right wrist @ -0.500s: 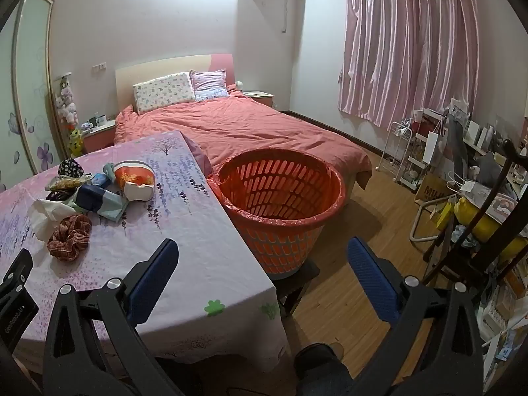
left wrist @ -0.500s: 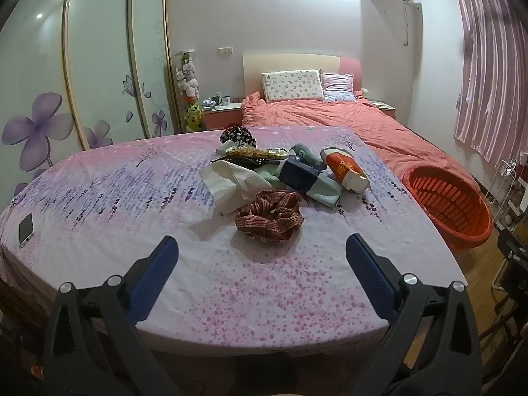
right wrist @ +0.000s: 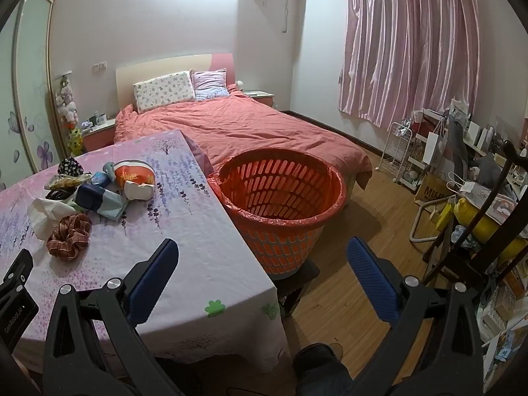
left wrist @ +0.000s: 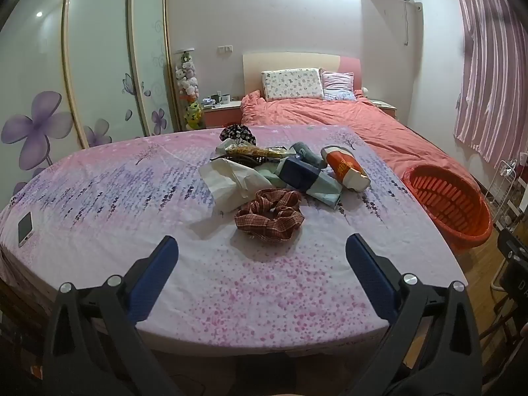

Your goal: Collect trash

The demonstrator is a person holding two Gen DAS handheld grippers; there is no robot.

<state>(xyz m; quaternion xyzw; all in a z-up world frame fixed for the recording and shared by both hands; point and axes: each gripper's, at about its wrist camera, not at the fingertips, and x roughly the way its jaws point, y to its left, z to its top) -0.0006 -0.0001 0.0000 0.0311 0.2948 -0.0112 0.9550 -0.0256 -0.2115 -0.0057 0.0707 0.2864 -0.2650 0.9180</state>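
Observation:
A pile of trash lies mid-table: a brown plaid scrunchie (left wrist: 269,216), white crumpled paper (left wrist: 231,181), a dark blue packet (left wrist: 302,175), an orange-and-white cup container (left wrist: 346,168) on its side and a snack wrapper (left wrist: 250,151). The pile also shows in the right wrist view, with the scrunchie (right wrist: 69,236) and the cup container (right wrist: 135,178). An orange lined basket (right wrist: 280,204) stands at the table's right edge, also in the left wrist view (left wrist: 448,201). My left gripper (left wrist: 260,257) is open and empty, short of the scrunchie. My right gripper (right wrist: 262,259) is open and empty before the basket.
The table (left wrist: 99,198) has a pink-purple floral cloth; a phone (left wrist: 24,227) lies at its left edge. A bed (right wrist: 247,128) stands behind. A wardrobe (left wrist: 99,66) is on the left. Shelves and clutter (right wrist: 462,171) fill the right; wooden floor (right wrist: 363,280) lies between.

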